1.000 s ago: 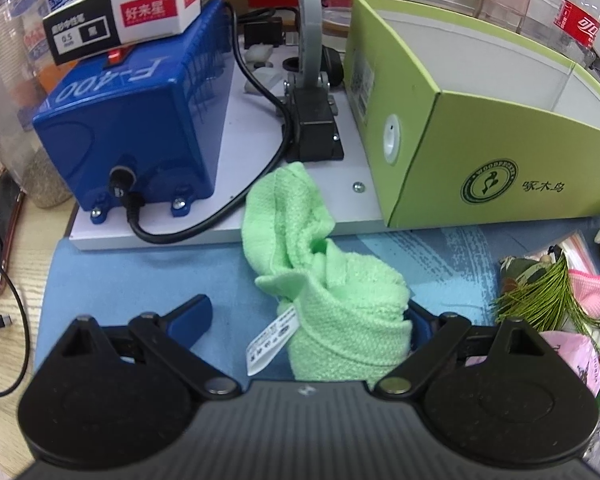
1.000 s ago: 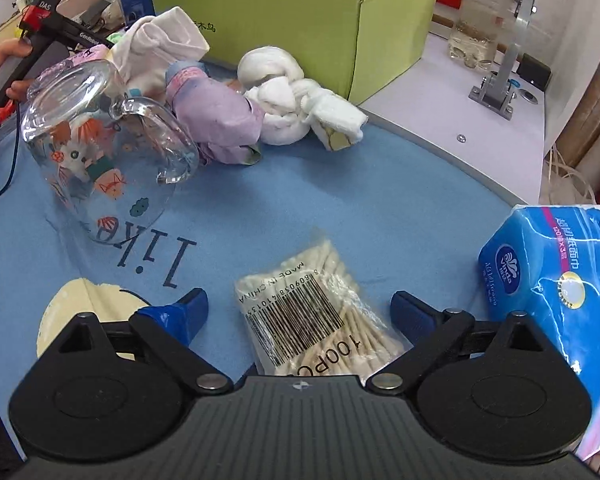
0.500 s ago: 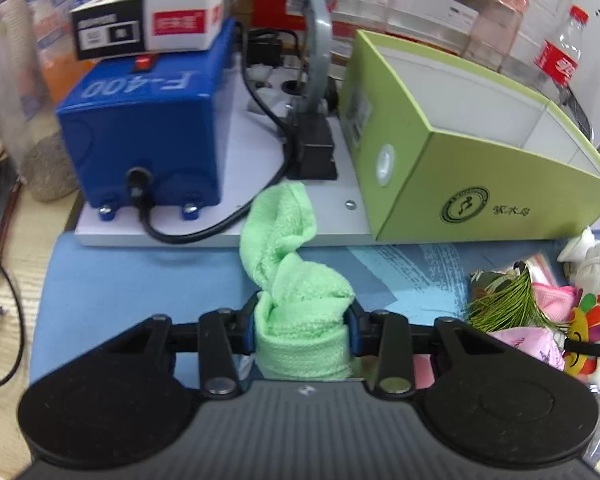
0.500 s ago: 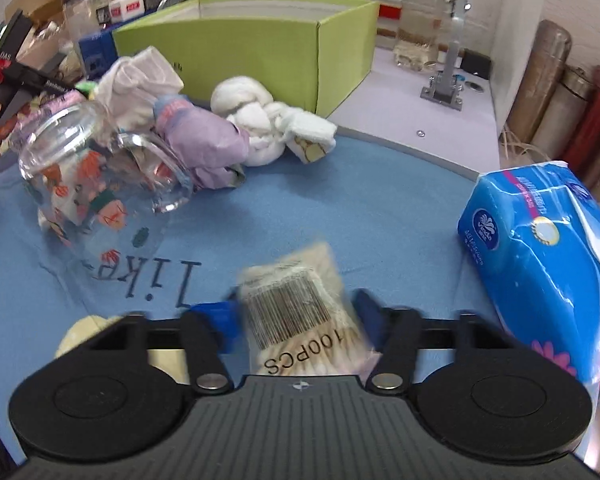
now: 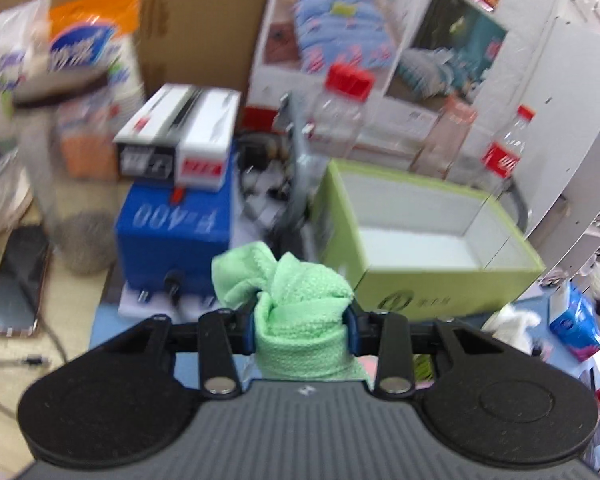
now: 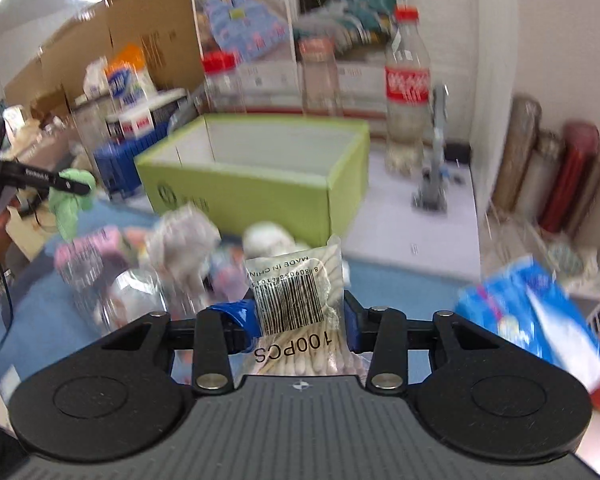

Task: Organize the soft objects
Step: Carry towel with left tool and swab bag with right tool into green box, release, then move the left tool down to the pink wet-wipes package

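My left gripper [image 5: 302, 330] is shut on a green knitted cloth [image 5: 296, 300] and holds it up in the air, left of the open green box [image 5: 440, 280]. The same cloth [image 6: 70, 196] and left gripper show at the left of the right wrist view. My right gripper [image 6: 300, 320] is shut on a clear bag of cotton swabs [image 6: 296, 308] with a barcode, lifted above the blue mat [image 6: 400, 280]. The green box [image 6: 260, 184] stands behind, its white inside bare. White and pink soft items [image 6: 180, 240] lie blurred on the mat before the box.
A blue machine [image 5: 172, 232] with a white carton on top stands left of the box. A tissue pack [image 6: 540, 320] lies at the right on the mat. Plastic bottles [image 6: 406, 92] stand behind the box. A phone [image 5: 18, 276] lies at the far left. A glass jar [image 6: 132, 300] lies on the mat.
Both grippers closed on their objects, the green cloth and the swab bag, and lifted them off the mat. Both views now look higher, over the box.
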Demonstrator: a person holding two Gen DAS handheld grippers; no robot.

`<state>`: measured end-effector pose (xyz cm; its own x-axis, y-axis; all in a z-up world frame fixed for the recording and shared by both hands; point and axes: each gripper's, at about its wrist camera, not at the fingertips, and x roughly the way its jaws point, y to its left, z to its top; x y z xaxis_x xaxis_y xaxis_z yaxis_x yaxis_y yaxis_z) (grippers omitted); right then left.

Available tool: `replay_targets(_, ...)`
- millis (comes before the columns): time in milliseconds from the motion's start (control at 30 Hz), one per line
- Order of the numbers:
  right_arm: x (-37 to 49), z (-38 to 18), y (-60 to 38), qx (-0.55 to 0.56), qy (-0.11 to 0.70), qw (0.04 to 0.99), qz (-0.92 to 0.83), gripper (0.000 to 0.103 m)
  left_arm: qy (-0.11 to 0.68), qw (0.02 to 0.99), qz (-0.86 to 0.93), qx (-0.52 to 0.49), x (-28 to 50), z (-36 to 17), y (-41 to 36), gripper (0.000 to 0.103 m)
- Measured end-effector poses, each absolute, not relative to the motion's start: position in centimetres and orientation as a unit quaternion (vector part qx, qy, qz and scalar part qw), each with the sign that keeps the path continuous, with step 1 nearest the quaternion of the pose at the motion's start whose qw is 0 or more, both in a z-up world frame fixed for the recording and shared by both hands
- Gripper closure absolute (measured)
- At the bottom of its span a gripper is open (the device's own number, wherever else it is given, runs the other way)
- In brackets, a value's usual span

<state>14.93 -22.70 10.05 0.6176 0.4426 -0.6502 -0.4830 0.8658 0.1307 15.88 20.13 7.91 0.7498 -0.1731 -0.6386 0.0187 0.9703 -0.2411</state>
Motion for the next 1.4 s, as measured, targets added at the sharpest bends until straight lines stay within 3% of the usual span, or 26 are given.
replay_targets(200, 22.0, 14.1, -17.8, -0.033, 0.297, 0.91, 0.287, 0.078, 0.339, 0.93, -0.098, -0.105, 22.8, 10.7, 16.1, 0.066)
replay_targets(433, 31.0, 11.4, -12.6, -0.034, 0.33, 0.896, 0.297, 0.077, 0.363, 0.922, -0.104, -0.092, 29.5, 9.0, 12.2, 0.065)
replay_targets(467, 31.9, 10.6, -12.1, -0.036, 0.342, 0.891, 0.296, 0.077, 0.369, 0.919, -0.103, -0.09, 30.1, 8.6, 12.1, 0.059)
replay_targets(500, 32.6, 9.8, -11.7, -0.036, 0.35, 0.889, 0.294, 0.076, 0.373, 0.918, -0.098, -0.09, 30.6, 8.3, 12.0, 0.04)
replay_targets(533, 33.2, 9.0, -11.4, -0.034, 0.36, 0.885, 0.295, 0.075, 0.375, 0.918, -0.09, -0.089, 30.8, 8.1, 11.9, 0.034)
replay_targets(667, 34.5, 7.2, -10.9, -0.018, 0.391, 0.878, 0.275, 0.067, 0.366, 0.922, -0.091, -0.09, 30.5, 8.1, 12.3, 0.035)
replay_targets(1000, 30.6, 9.6, -12.6, 0.023, 0.35, 0.896, 0.273, 0.054, 0.351, 0.931, -0.064, -0.074, 23.4, 8.7, 14.2, 0.034)
replay_targets(1400, 14.2, 9.1, -16.5, 0.083, 0.288, 0.923, 0.241, 0.05, 0.398, 0.915, -0.028, -0.057, 9.8, 3.4, 16.4, 0.032)
